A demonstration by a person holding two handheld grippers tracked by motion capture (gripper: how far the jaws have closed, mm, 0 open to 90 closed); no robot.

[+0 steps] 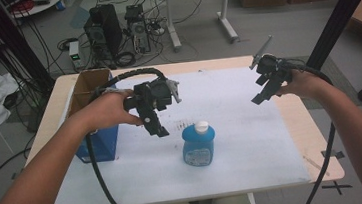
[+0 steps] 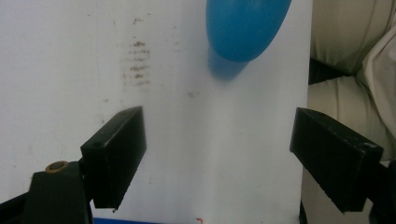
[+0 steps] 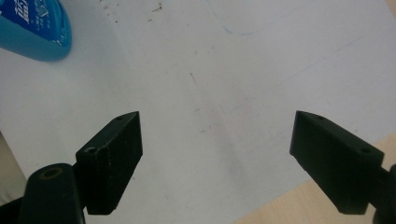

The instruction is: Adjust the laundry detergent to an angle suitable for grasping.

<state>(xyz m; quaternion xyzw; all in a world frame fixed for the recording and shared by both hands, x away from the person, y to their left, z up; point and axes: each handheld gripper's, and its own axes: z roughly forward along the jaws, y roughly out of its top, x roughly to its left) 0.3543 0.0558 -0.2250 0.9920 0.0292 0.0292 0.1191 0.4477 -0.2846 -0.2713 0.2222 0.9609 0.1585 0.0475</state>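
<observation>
A blue box (image 1: 97,140) sits at the left edge of the table (image 1: 291,121), and a brown cardboard box (image 1: 85,88) stands just behind it. Next to them, the left hand (image 1: 112,111) holds the left gripper (image 1: 157,128) up in the air above the white sheet (image 1: 253,140). Its two black jaws are wide apart with nothing between them. A little to the right, a blue bottle (image 1: 199,145) with a white cap (image 1: 201,126) stands upright on the sheet, near the middle of the table. Far over on the right, the right hand (image 1: 308,83) holds the right gripper (image 1: 261,96) above the sheet too. Its jaws are also wide apart and hold nothing.
</observation>
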